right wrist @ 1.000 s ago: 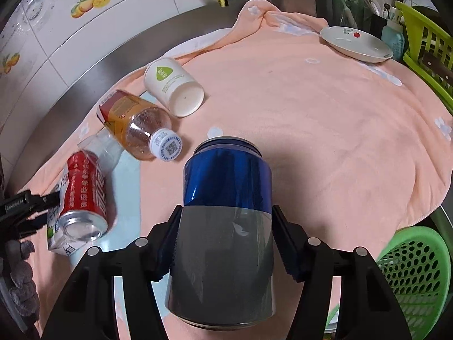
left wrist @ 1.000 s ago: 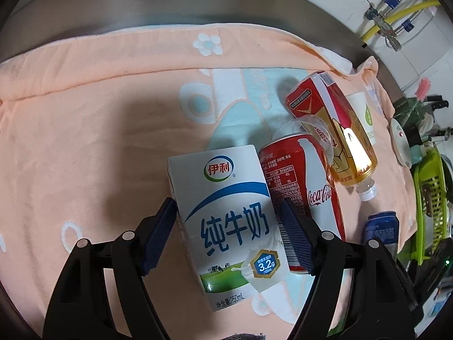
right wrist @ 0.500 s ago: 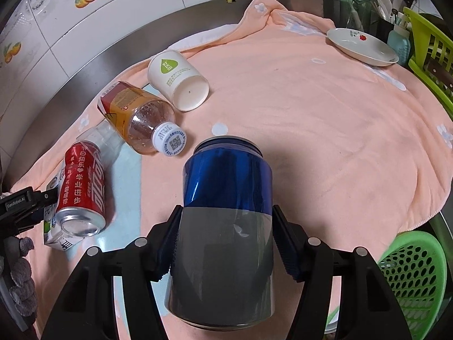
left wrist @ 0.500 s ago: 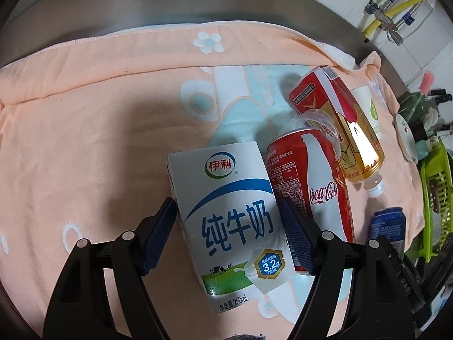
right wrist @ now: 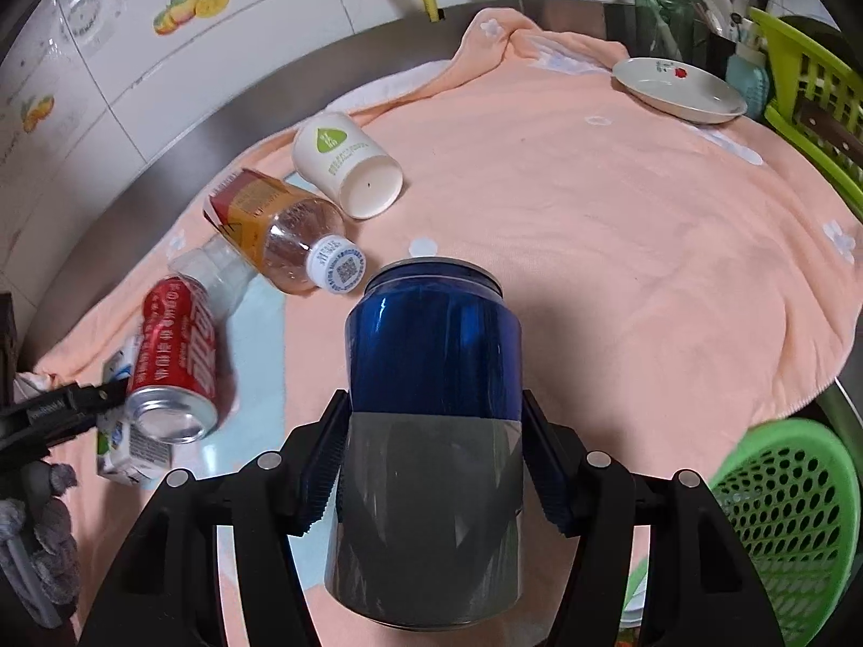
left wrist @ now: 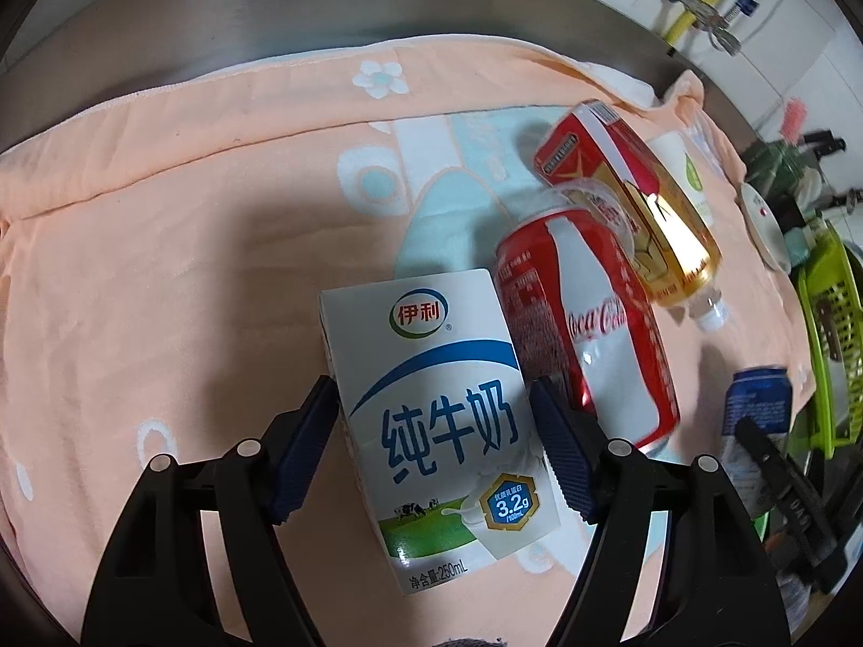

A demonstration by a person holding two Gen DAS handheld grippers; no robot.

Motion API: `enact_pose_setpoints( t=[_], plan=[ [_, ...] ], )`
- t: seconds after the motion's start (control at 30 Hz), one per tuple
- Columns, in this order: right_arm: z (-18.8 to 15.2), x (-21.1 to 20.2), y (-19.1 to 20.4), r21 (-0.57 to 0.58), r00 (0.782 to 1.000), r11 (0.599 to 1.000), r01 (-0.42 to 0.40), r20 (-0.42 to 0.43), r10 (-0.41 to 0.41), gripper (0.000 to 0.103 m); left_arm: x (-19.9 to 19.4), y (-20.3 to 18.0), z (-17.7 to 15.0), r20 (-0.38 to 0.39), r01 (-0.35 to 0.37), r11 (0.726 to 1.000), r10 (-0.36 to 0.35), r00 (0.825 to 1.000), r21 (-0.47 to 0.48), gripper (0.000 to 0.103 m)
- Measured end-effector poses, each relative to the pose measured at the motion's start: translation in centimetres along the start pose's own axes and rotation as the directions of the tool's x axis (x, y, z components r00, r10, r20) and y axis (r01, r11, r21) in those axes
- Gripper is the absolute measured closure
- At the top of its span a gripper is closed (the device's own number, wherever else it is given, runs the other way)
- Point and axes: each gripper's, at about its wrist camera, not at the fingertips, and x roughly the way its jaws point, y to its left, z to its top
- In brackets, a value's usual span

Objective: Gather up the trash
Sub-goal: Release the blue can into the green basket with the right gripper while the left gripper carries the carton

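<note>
Left wrist view: milk carton [left wrist: 442, 420] between my left gripper [left wrist: 434, 445] pads, lying on the peach towel [left wrist: 162, 248]; jaws closing, contact unclear. Label: 伊利, 纯牛奶, 3.2g, 250mL. Coca-Cola can [left wrist: 588, 334] lies touching its right side. My right gripper [right wrist: 431, 455] is clamped on a blue-and-grey can [right wrist: 431, 420], green basket [right wrist: 793, 512] near.
</note>
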Motion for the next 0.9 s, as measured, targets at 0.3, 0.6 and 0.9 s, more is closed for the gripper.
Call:
enact_pose_setpoints(
  t=[0.3, 0.6, 0.9],
  plan=[
    [-2.5, -3.8, -1.4, 0.062, 0.997, 0.996, -0.059, 0.063, 0.055, 0.044, -2.4, 0.4, -2.4, -0.005, 0.079, 0.993, -0.078, 0.997, 0.085, 0.033],
    [-5.5, -9.3, -5.7, 0.132, 0.988, 0.991, -0.015, 0.151, -0.005, 0.044, -5.5, -0.2, -4.8, -0.009, 0.189, 0.967, -0.19, 0.982, 0.171, 0.033],
    [-10.3, -9.0, -13.3, 0.17, 0.97, 0.957, 0.235, 0.026, -0.243, 0.044, -7.7, -4.3, -6.5, -0.035, 0.306, 0.917, -0.308, 0.951, 0.257, 0.033]
  ],
)
